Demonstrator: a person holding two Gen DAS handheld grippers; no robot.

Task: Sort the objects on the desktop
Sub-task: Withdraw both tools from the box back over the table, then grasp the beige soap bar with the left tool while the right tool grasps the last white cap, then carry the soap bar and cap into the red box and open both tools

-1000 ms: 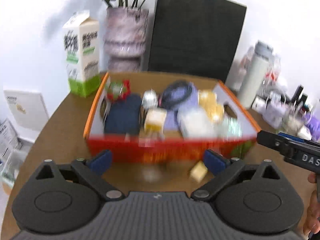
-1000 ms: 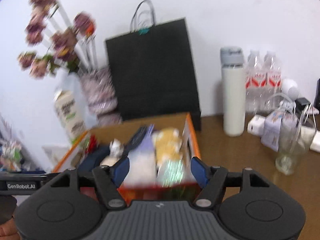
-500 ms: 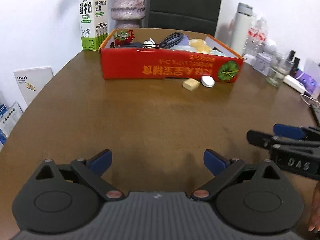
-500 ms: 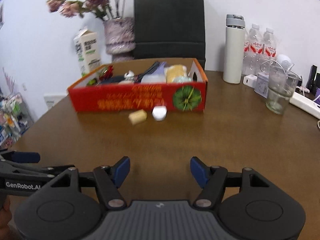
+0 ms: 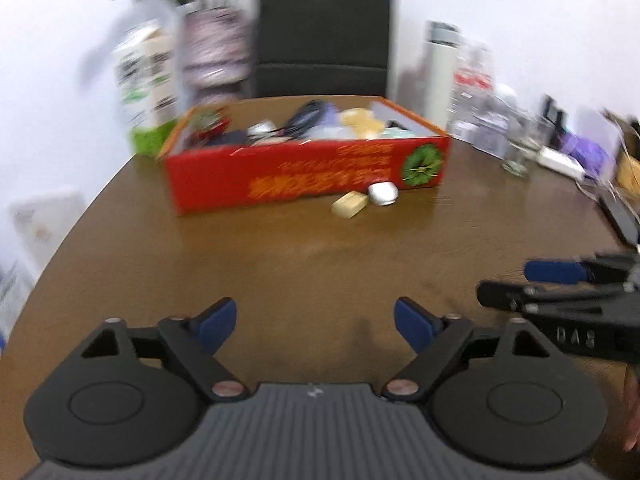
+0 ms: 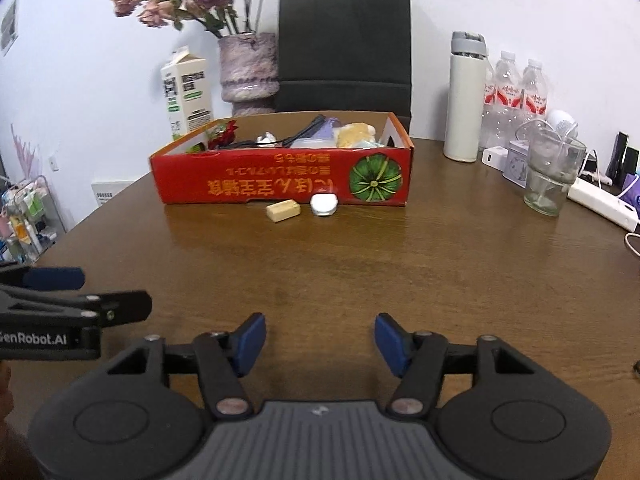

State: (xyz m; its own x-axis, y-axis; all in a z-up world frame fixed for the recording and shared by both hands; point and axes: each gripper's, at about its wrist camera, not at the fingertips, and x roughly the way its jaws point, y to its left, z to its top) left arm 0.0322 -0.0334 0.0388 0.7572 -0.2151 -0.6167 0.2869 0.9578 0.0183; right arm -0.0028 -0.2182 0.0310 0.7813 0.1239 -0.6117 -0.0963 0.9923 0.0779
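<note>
A red cardboard box [image 6: 280,184] full of small items stands at the far middle of the brown table [image 6: 360,264]; it also shows in the left wrist view [image 5: 304,176]. In front of it lie a tan block [image 6: 283,210] and a white round case [image 6: 324,204], seen too in the left wrist view as the block [image 5: 349,204] and the case [image 5: 383,193]. My left gripper [image 5: 314,324] is open and empty, low over the near table. My right gripper [image 6: 320,338] is open and empty beside it.
Behind the box stand a milk carton [image 6: 187,92], a vase of dried flowers [image 6: 248,68] and a black paper bag [image 6: 344,44]. At the right are a white flask [image 6: 464,96], water bottles [image 6: 516,92], a glass [image 6: 552,176] and a power strip [image 6: 600,202].
Both grippers pulled back from just above the box to the near side of the table, staying open. The left view has since tilted up a little and is blurred.
</note>
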